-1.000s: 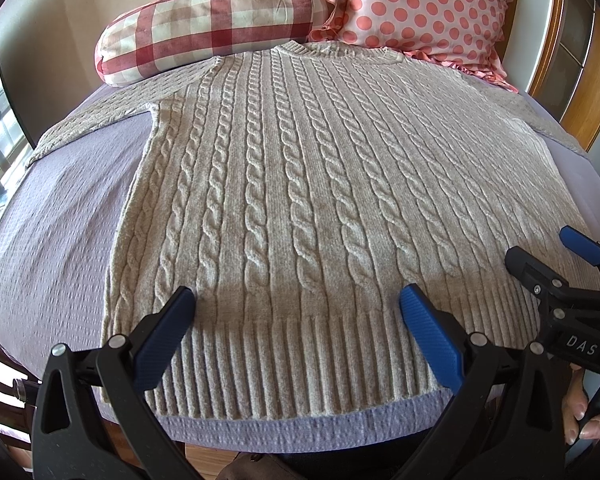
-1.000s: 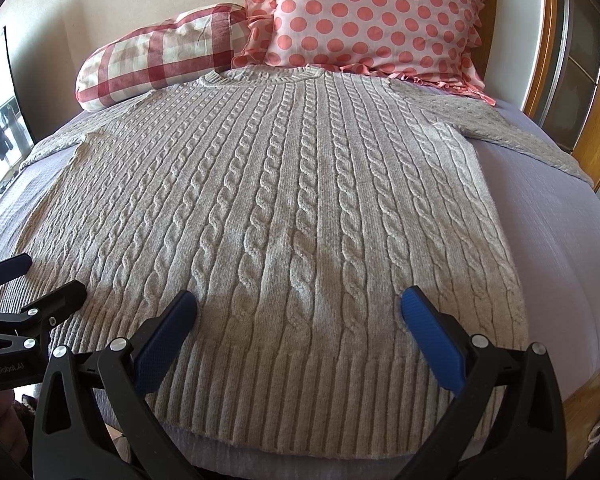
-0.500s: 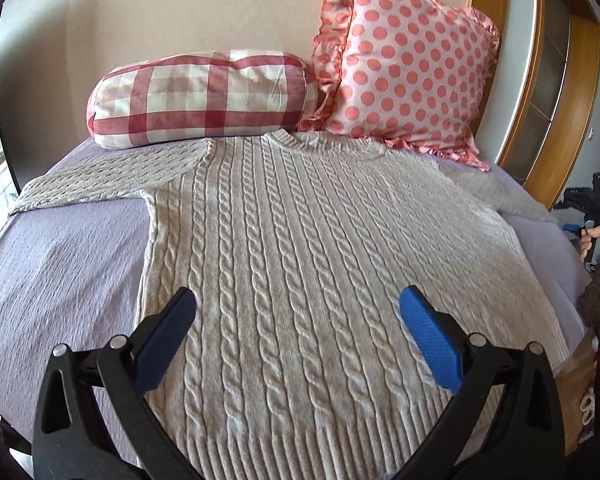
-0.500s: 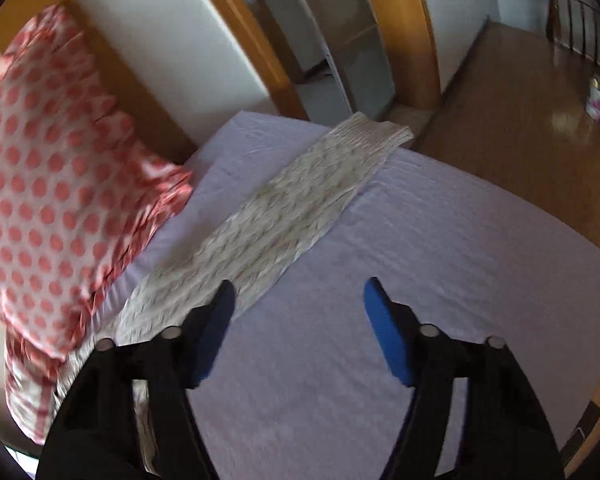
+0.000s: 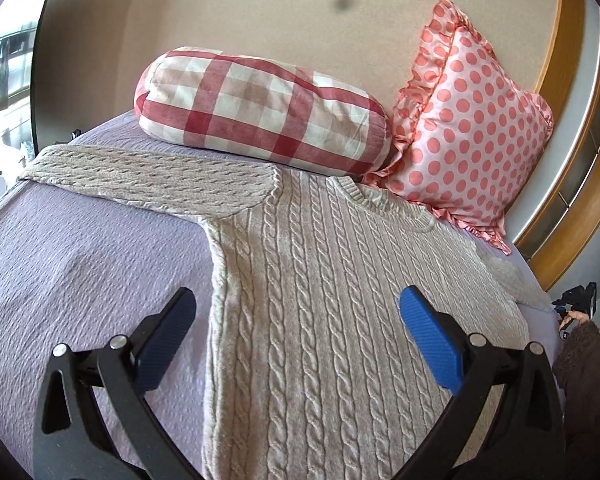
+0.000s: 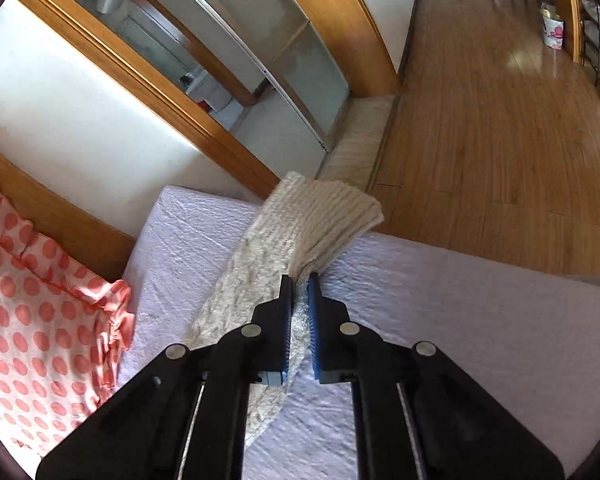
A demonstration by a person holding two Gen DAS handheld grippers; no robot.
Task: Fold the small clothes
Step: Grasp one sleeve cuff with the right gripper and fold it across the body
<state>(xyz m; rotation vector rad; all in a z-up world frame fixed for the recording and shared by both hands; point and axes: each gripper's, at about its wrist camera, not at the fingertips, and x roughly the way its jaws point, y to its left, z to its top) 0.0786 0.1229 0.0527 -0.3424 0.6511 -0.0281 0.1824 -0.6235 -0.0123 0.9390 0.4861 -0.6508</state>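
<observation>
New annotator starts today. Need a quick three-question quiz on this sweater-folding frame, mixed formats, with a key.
1. True or false: the right gripper is shut on the sweater sleeve.
2. The left gripper is: A) open above the sweater; B) clamped on the checked bolster; C) out of view.
3. Fill in: the polka-dot pillow leans against the ____.

Key: 1 true; 2 A; 3 wall.

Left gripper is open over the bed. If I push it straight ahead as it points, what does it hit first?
Most likely the sweater, whose body lies flat between the left gripper fingers; the checked bolster sits farther on. Depth is uncertain.
</observation>
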